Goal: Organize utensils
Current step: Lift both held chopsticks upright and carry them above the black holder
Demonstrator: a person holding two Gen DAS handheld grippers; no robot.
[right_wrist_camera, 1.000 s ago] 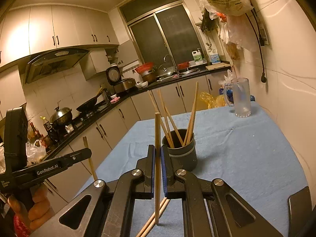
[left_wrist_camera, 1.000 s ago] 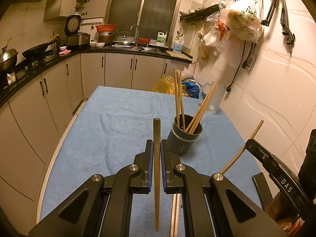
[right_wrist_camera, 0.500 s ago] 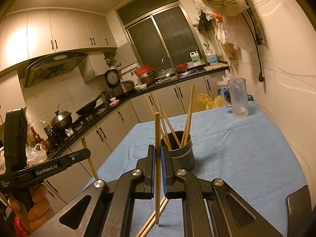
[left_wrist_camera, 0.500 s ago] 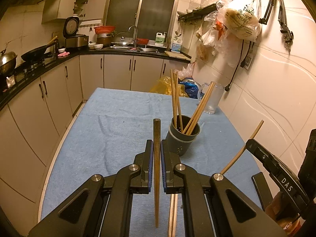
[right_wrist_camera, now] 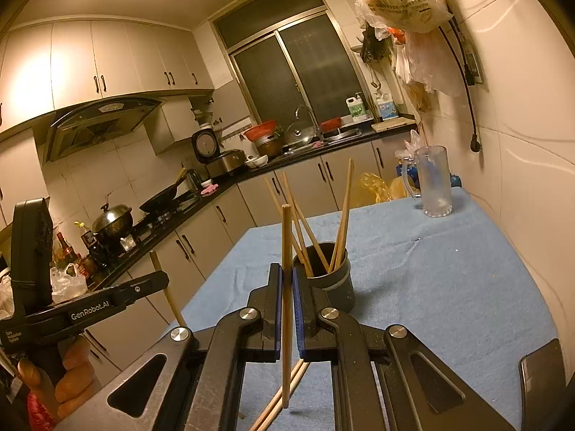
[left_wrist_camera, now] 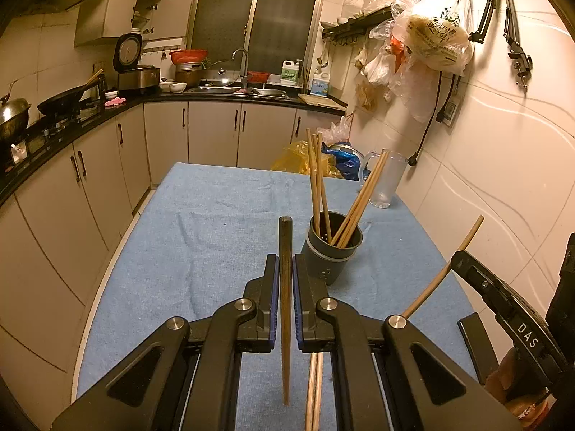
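Note:
A dark round holder (left_wrist_camera: 332, 251) with several wooden chopsticks in it stands on the blue table cloth (left_wrist_camera: 201, 237); it also shows in the right wrist view (right_wrist_camera: 332, 276). My left gripper (left_wrist_camera: 285, 269) is shut on a dark chopstick (left_wrist_camera: 285, 287), held upright just left of the holder. My right gripper (right_wrist_camera: 286, 280) is shut on a lighter chopstick (right_wrist_camera: 286, 287), upright and close in front of the holder. Two more chopsticks (left_wrist_camera: 313, 388) lie on the cloth under the grippers; they also show in the right wrist view (right_wrist_camera: 284, 395).
A clear glass mug (left_wrist_camera: 386, 179) stands at the far right of the table by the tiled wall. Plastic bags (left_wrist_camera: 431, 36) hang on the wall above. Kitchen cabinets (left_wrist_camera: 90, 165) run along the left, a gap away from the table edge.
Both grippers have moved a little away from the holder and slightly up. Each still holds its chopstick.

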